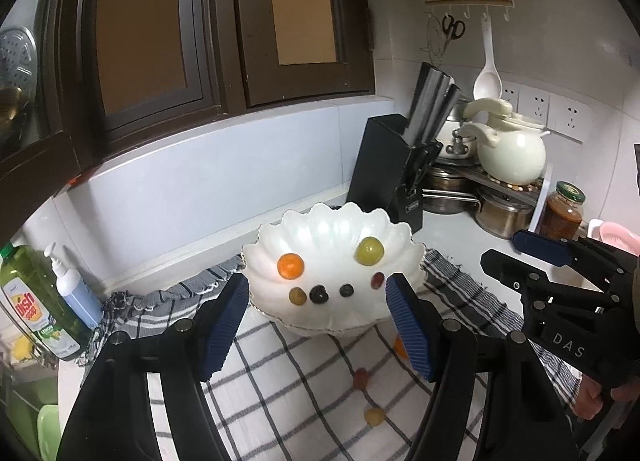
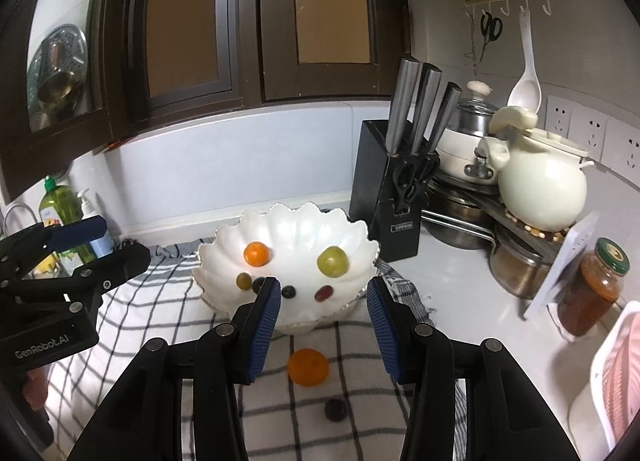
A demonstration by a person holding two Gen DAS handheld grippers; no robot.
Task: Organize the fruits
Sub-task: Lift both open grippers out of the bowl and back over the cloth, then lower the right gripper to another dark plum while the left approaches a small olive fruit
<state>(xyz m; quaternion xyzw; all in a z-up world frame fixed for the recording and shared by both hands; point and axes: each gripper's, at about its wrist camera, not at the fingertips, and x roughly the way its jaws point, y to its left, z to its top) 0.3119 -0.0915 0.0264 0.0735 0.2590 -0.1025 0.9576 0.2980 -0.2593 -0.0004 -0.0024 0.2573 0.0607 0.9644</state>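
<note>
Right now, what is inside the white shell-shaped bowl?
The white bowl holds six fruits: a small orange, a large green grape, a smaller green grape, a red grape and two dark ones. The right gripper's finger partly covers one dark fruit.

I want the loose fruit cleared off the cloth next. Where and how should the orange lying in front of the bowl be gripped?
Grip the orange across its widest middle, coming down from above with one pad on each side. It is round and slightly flattened, sitting free on the checked cloth just short of the white bowl, with bare cloth either side. The right gripper, open and empty, already hovers nearest.
</note>
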